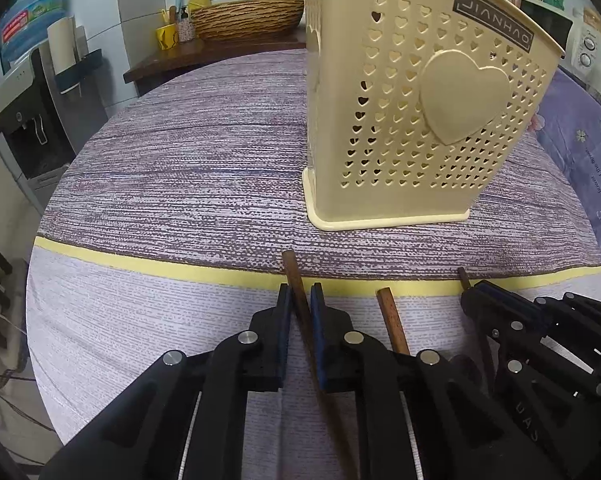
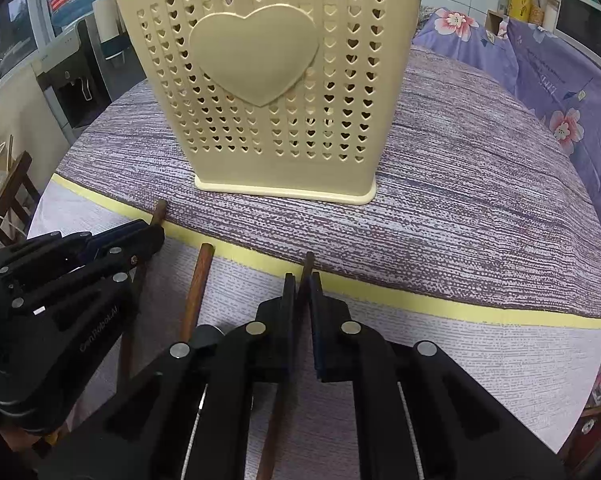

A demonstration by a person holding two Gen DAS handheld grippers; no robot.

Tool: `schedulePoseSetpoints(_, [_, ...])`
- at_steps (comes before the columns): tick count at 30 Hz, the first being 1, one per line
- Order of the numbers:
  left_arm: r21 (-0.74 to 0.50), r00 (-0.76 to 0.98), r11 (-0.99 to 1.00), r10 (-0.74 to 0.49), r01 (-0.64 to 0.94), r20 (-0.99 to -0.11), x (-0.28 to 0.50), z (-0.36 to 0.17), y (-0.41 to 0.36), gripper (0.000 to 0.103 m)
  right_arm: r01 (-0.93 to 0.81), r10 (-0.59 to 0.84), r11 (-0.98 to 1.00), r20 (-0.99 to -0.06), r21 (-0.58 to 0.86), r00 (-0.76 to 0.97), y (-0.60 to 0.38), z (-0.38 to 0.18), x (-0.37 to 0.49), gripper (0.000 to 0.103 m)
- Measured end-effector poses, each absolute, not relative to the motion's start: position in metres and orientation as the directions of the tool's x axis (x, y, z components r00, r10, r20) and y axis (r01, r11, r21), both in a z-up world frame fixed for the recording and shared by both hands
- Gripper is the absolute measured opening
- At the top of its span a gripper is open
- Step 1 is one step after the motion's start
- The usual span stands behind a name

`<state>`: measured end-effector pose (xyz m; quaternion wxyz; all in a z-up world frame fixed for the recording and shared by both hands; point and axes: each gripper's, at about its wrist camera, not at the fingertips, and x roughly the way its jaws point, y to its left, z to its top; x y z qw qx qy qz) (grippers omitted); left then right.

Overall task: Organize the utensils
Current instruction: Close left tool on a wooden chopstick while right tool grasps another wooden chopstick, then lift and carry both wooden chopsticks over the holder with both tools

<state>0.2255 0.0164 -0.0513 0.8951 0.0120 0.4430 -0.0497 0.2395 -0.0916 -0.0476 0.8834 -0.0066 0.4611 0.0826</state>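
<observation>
Both tongs, left (image 1: pixel 300 300) and right (image 2: pixel 302 286), were clamped on 1 chopstick (image 1: pixel 296 280) each, a third (image 1: pixel 392 324) lay between them on the worktop (image 1: pixel 180 184) before the holder (image 1: pixel 412 112); light, stiff, slippery, best gripped mid-shaft.

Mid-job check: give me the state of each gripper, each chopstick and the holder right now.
left gripper: jaws shut on a chopstick.
right gripper: jaws shut on a chopstick.
left-held chopstick: clamped, tip on the tablecloth.
right-held chopstick: clamped, tip near the yellow stripe.
middle chopstick: lying loose between the grippers.
utensil holder: upright on the table, nothing seen inside.
</observation>
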Motion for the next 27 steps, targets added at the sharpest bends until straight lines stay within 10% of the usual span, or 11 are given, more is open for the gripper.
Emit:
schedulePoseSetpoints(14, [-0.05,0.621,0.994,-0.102,0.101,-0.777,0.229,-0.046,0.015,0.008,-0.118,0.226,0.974,-0.776,0.195,0.589,-0.118,-0.038,0.242,0.007])
schedulePoseSetpoints(27, [-0.182,0.763,0.974,-0.22,0.135,-0.607,0.19,0.045,0.037,0.008,-0.231,0.366,0.925,-0.546,0.301,0.754,-0.181,0.073,0.205,0.006])
